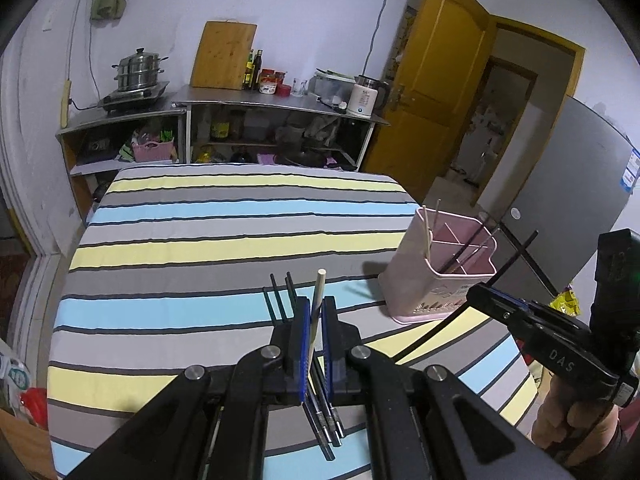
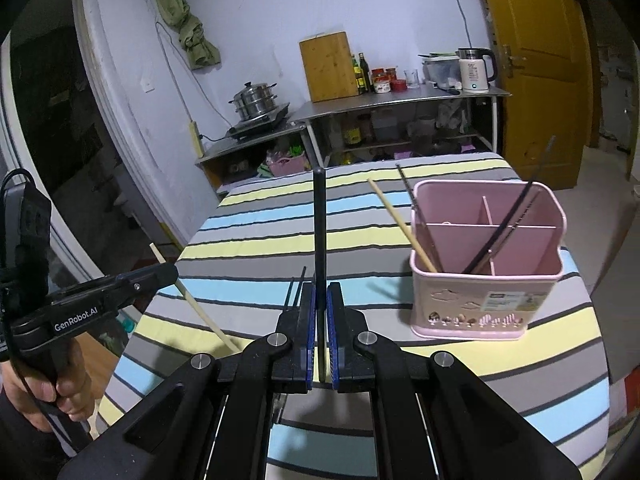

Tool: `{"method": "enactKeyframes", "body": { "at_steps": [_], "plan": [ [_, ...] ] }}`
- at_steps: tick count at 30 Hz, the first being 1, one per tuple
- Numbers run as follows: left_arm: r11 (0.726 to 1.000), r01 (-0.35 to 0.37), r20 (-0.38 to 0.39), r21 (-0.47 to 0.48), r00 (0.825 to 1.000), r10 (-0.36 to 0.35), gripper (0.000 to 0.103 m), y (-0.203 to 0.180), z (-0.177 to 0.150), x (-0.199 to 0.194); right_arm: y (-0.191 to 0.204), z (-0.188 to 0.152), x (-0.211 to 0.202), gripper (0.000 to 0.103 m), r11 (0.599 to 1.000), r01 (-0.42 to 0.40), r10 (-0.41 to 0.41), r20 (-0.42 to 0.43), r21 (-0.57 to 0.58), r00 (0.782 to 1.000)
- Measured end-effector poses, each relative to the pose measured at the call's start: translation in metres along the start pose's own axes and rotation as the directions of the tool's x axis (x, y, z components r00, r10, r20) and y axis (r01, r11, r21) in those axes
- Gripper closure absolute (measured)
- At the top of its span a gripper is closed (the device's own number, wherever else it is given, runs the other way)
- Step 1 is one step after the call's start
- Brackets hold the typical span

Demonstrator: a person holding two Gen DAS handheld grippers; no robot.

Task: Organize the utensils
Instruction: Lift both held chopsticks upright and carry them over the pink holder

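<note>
Left tool (image 1: 316, 320): pressed together on a pale wooden chopstick (image 1: 317, 308), which stands up between the blue pads. Right tool (image 2: 321, 332): pinching a black chopstick (image 2: 319, 224), held nearly upright above the striped surface (image 2: 256, 236).

Pink holder (image 2: 488, 280) stands on the right part of the surface, ahead of and to the right of both tools. It is divided into compartments. It already carries one wooden chopstick (image 2: 402, 226) leaning out of the front-left compartment, and several dark chopsticks (image 2: 504, 232) leaning across the middle divider; exact count cannot be told.

More dark chopsticks (image 1: 326, 424) lie on the surface directly under the left tool.

Judgement: task partly done. Some pieces are stowed, two are in transit, and at least the few on the cloth remain to be collected. Both held pieces appear clear of the holder.
</note>
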State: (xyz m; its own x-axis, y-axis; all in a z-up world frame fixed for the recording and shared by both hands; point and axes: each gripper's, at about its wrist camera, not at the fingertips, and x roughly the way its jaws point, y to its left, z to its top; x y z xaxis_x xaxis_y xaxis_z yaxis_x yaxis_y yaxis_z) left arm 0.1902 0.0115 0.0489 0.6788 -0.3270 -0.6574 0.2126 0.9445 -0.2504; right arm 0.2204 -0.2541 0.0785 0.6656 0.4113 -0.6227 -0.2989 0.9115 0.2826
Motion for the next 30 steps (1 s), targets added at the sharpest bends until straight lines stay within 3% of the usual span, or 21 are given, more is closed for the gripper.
{"method": "enactKeyframes", "body": {
  "at_steps": [11,20,30],
  "plan": [
    [0.998,0.056,0.021,0.011,0.998,-0.056,0.099,-0.015,0.014,-0.011,-0.012,0.001,-0.024,0.098,0.999,0.015,-0.017,0.041,0.03,0.999],
    [0.992,0.123,0.016,0.035,0.992,-0.123,0.099,-0.046,0.029,0.002,-0.034,0.007,-0.044,0.098,0.995,0.065,-0.07,0.08,0.07,0.994],
    [0.978,0.192,0.059,0.079,0.979,-0.197,0.099,-0.083,0.066,0.006,-0.058,0.038,-0.076,0.098,0.988,0.117,-0.134,0.178,0.1,0.975]
  ]
}}
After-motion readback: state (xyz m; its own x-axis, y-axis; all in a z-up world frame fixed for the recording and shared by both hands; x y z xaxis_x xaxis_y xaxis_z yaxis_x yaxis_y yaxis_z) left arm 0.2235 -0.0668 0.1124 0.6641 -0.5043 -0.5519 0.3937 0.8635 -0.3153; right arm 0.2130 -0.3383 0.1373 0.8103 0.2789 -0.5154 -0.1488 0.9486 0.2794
